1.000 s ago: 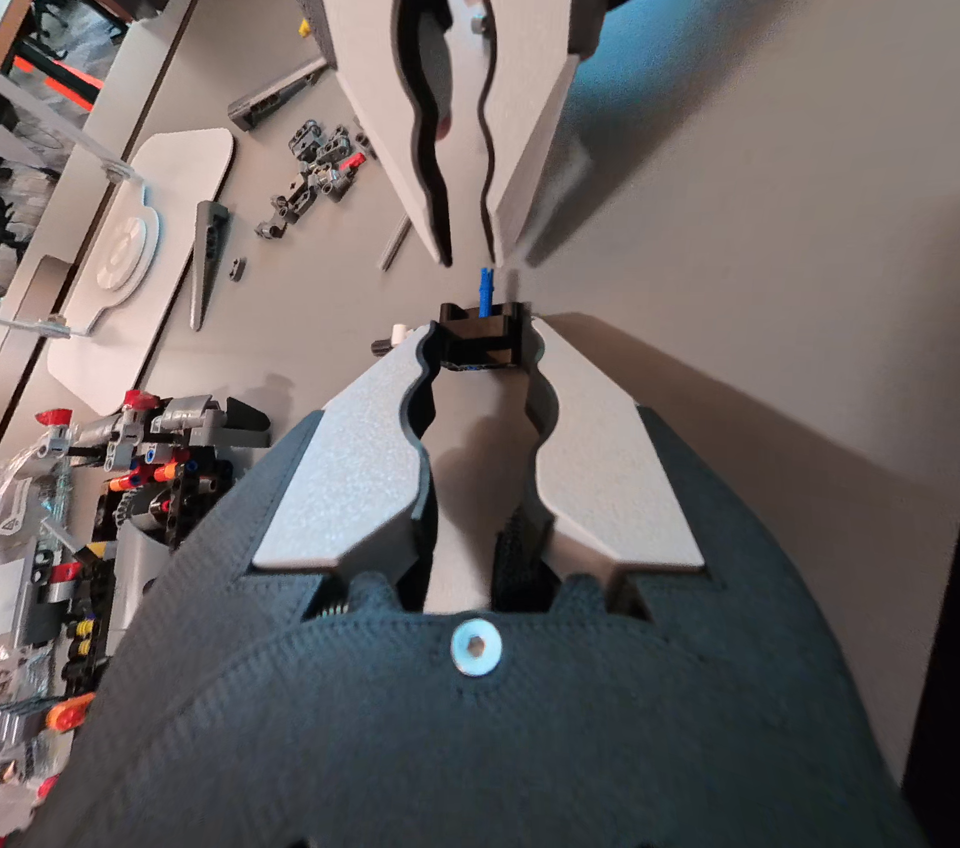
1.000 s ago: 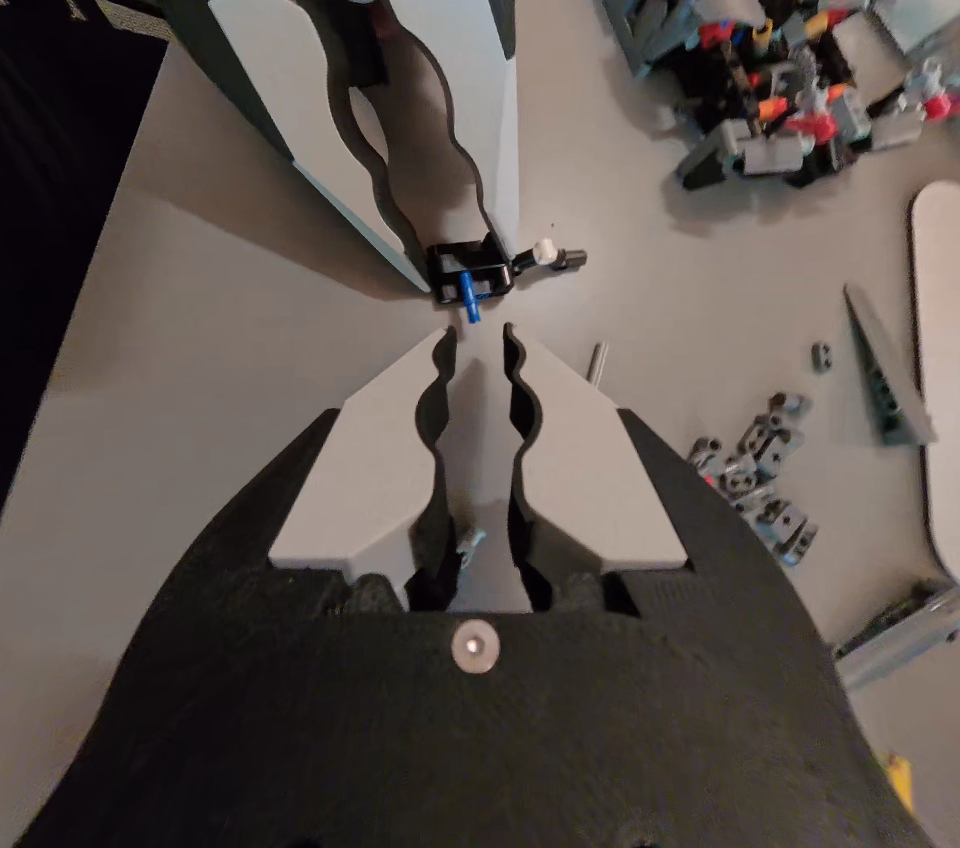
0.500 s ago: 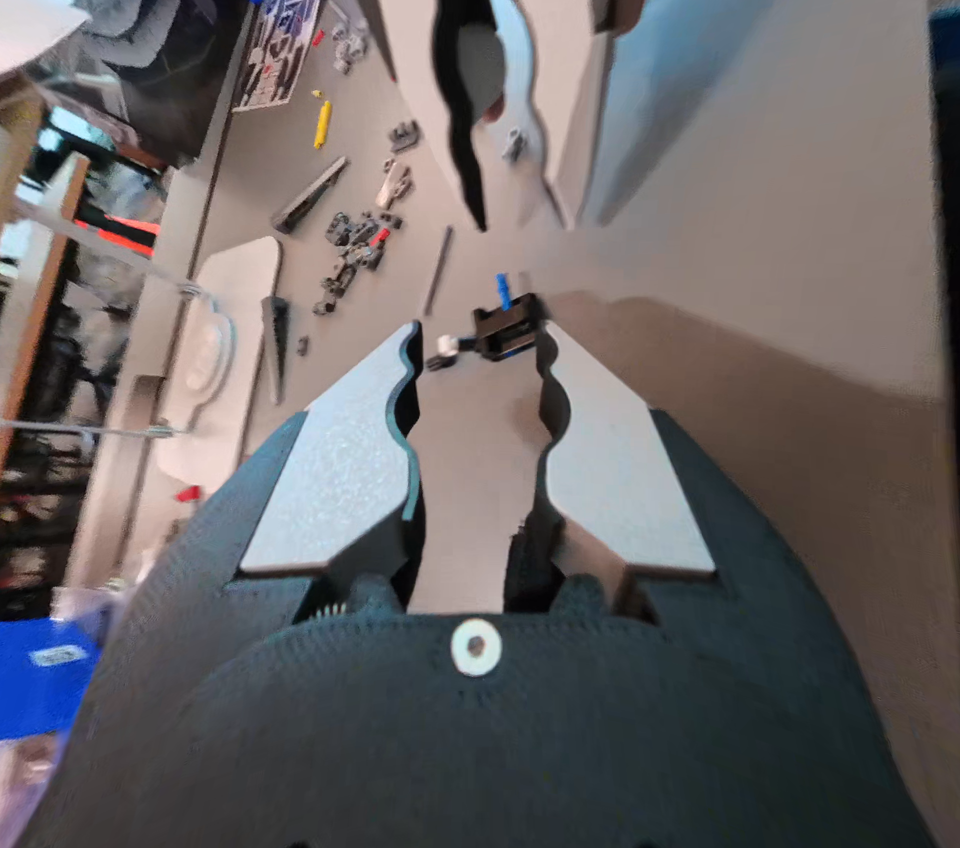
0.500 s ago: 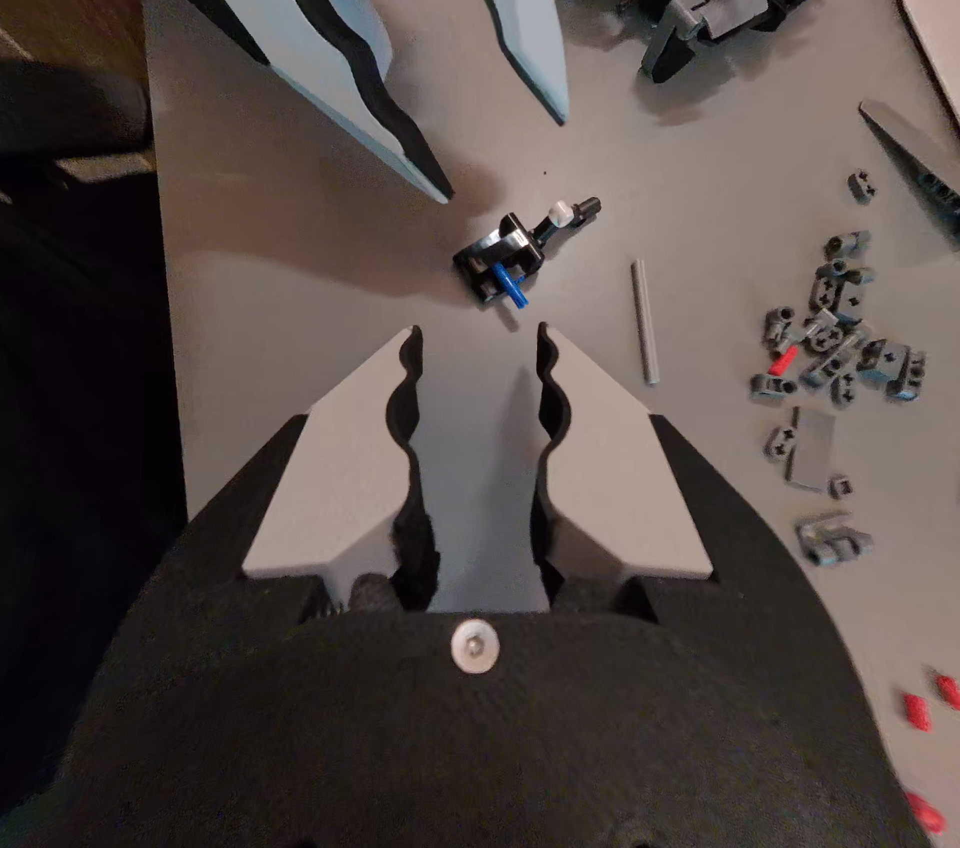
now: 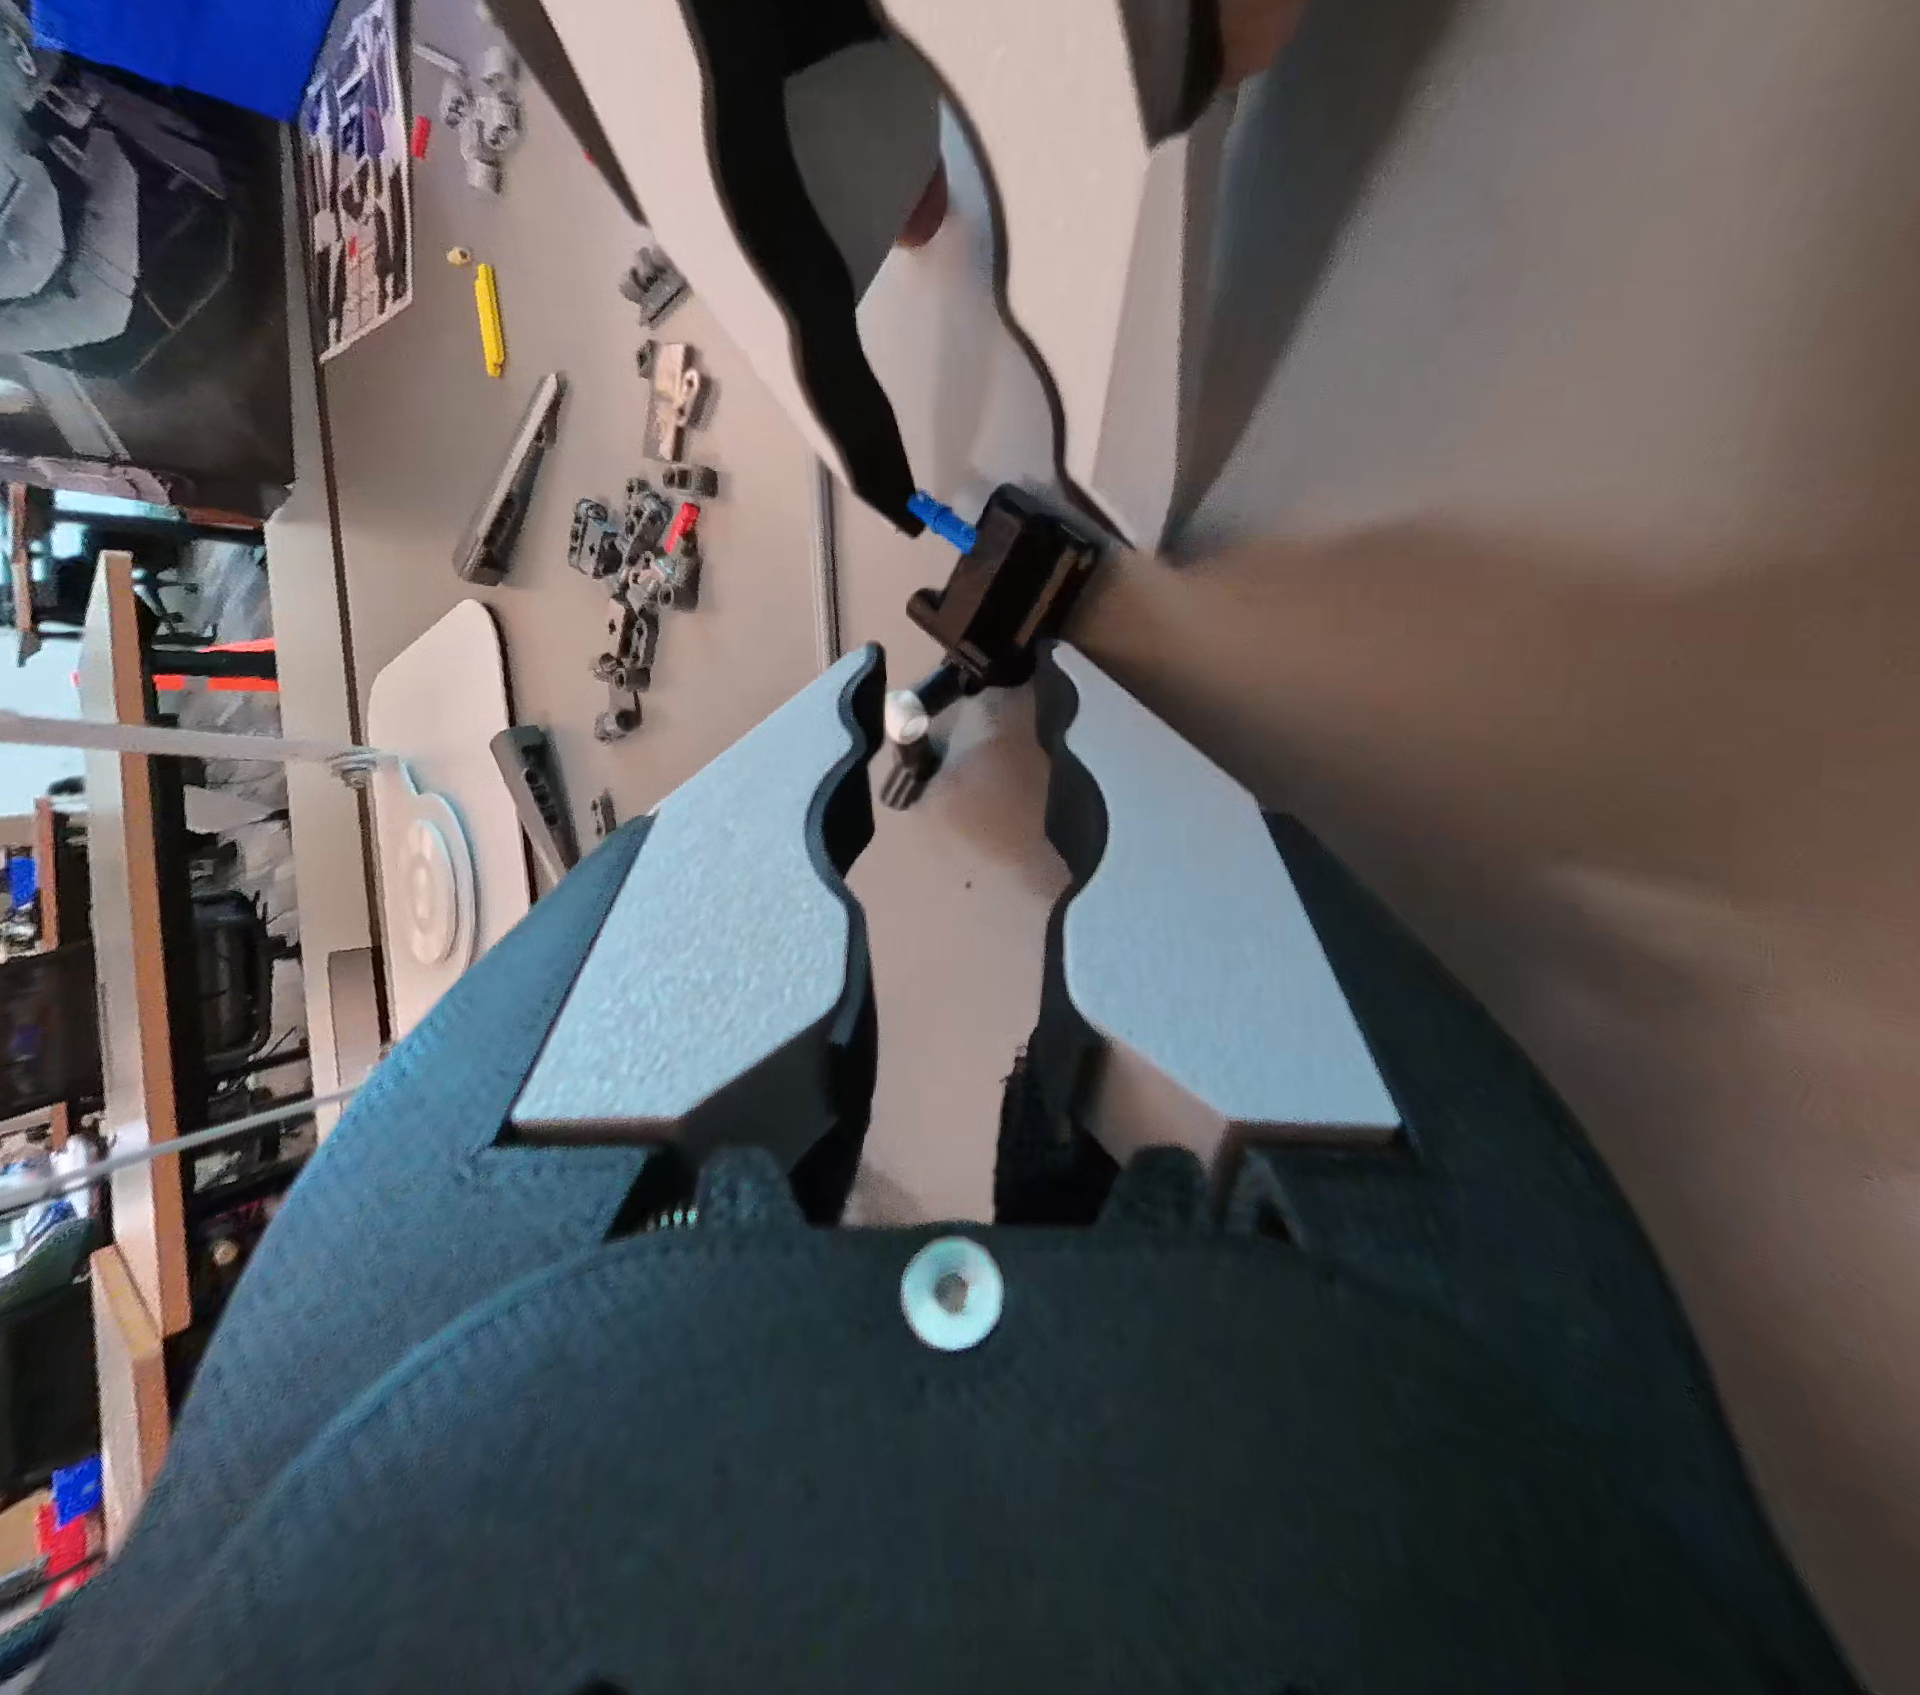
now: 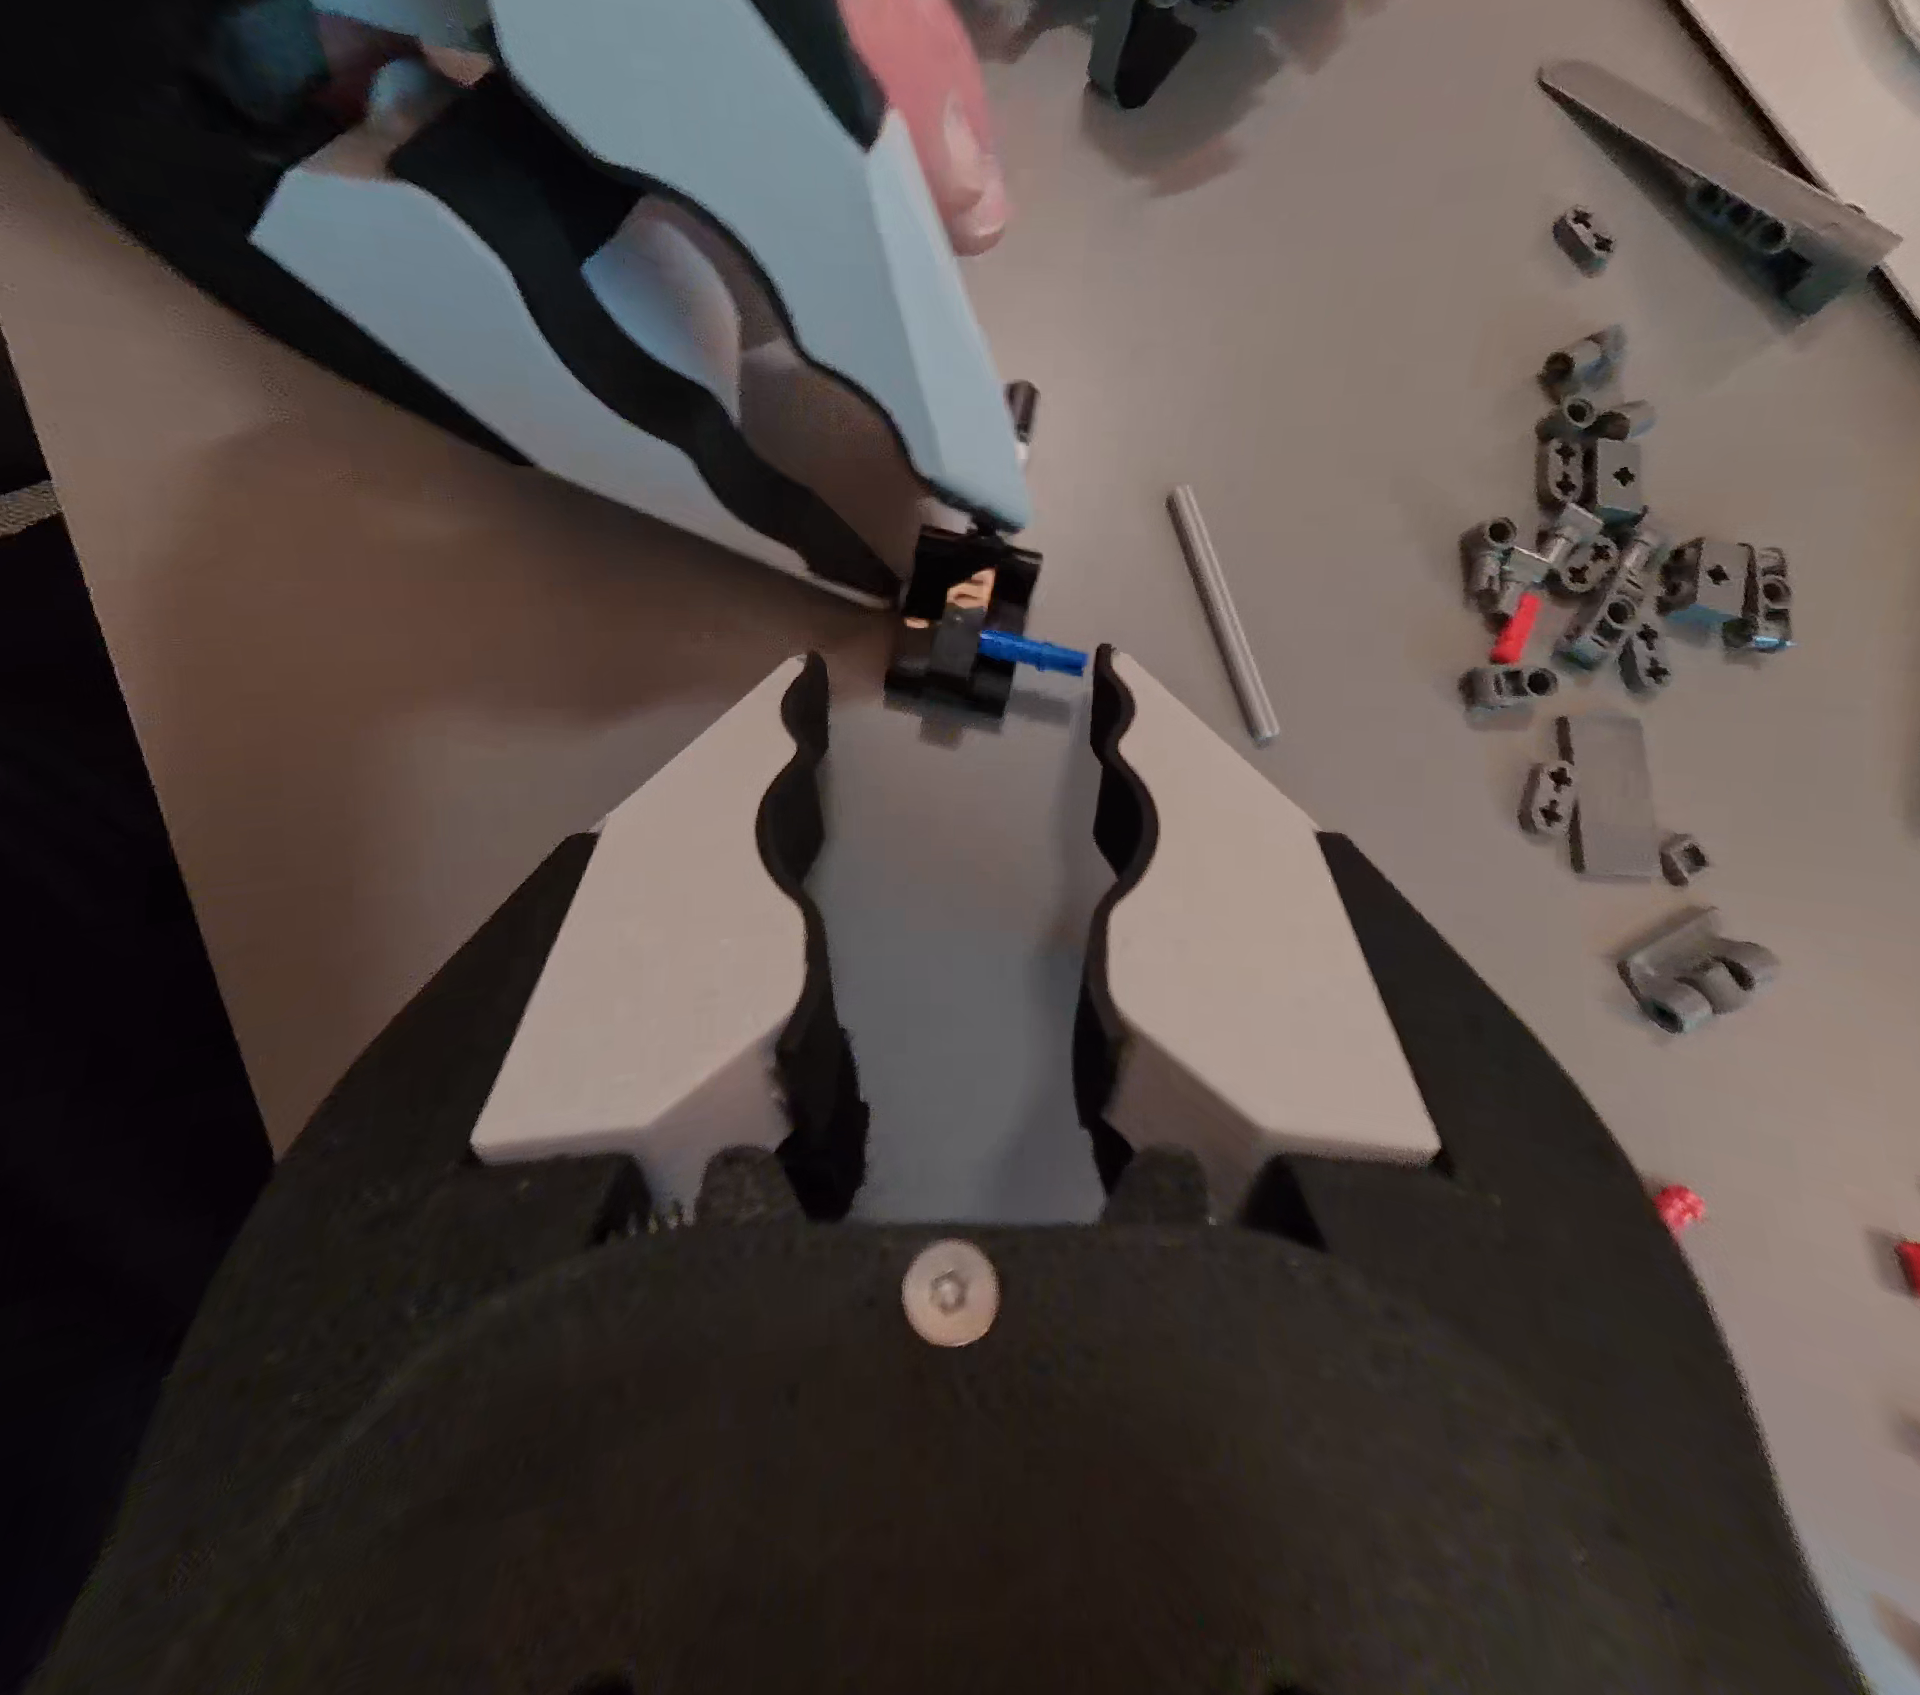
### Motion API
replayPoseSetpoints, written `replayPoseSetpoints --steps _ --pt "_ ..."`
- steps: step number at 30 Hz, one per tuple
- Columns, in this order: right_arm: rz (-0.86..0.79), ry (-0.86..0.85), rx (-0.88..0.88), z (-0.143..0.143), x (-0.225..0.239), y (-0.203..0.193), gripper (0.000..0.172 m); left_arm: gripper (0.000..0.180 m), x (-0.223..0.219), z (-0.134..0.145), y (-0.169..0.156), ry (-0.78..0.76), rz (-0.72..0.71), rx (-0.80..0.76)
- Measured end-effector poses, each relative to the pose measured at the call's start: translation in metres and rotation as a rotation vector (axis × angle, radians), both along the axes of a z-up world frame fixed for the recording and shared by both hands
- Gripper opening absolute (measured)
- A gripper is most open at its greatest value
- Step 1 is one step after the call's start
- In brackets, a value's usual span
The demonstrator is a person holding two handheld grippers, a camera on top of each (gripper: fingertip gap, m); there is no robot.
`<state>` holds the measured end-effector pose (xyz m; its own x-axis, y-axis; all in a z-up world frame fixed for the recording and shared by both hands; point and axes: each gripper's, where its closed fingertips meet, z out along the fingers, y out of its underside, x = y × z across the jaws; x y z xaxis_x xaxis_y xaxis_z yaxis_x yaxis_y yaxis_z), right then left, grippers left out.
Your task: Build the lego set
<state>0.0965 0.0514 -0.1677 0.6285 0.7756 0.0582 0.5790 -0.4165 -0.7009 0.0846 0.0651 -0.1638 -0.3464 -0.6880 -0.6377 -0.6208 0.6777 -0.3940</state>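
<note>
Left wrist view: the left hand-held gripper point(image 5: 961, 689) stands partly open over a grey surface point(image 5: 1507, 398). A small black block assembly point(image 5: 1003, 596), with a blue pin point(image 5: 940, 521) and a white-tipped stub point(image 5: 904, 726), sits at its fingertips, apparently ungripped. It looks light, rigid and slick; the block's flat sides seem the best hold.

Right wrist view: the right hand-held gripper point(image 6: 956, 669) is open wider, and the blue pin reaches almost to one fingertip point(image 6: 1107, 679). No containers show; loose grey parts point(image 6: 1621, 565) lie well apart
</note>
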Motion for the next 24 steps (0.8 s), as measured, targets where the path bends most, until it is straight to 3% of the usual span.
replayPoseSetpoints --steps 3,5,10,12,15,24 --pt "-0.012 0.008 0.011 0.004 0.009 0.001 0.055 0.026 0.007 -0.001 -0.008 -0.029 0.046 -0.048" --pt "0.002 0.007 0.020 0.004 0.011 0.001 0.058 0.030 0.008 0.005 -0.003 -0.058 0.070 0.000" --pt "0.012 0.014 -0.003 0.000 0.004 0.004 0.055 0.040 0.006 0.006 -0.001 -0.033 0.033 -0.048" --pt "0.010 0.010 0.018 0.001 0.003 0.006 0.040 0.031 0.005 0.000 0.003 0.008 0.024 -0.037" --pt "0.007 -0.016 0.035 -0.001 0.006 0.008 0.037 0.017 0.007 -0.005 -0.002 0.017 -0.011 -0.067" --pt "0.023 -0.045 0.042 -0.002 0.005 0.007 0.037 0.017 0.009 -0.005 -0.003 0.017 -0.013 -0.058"
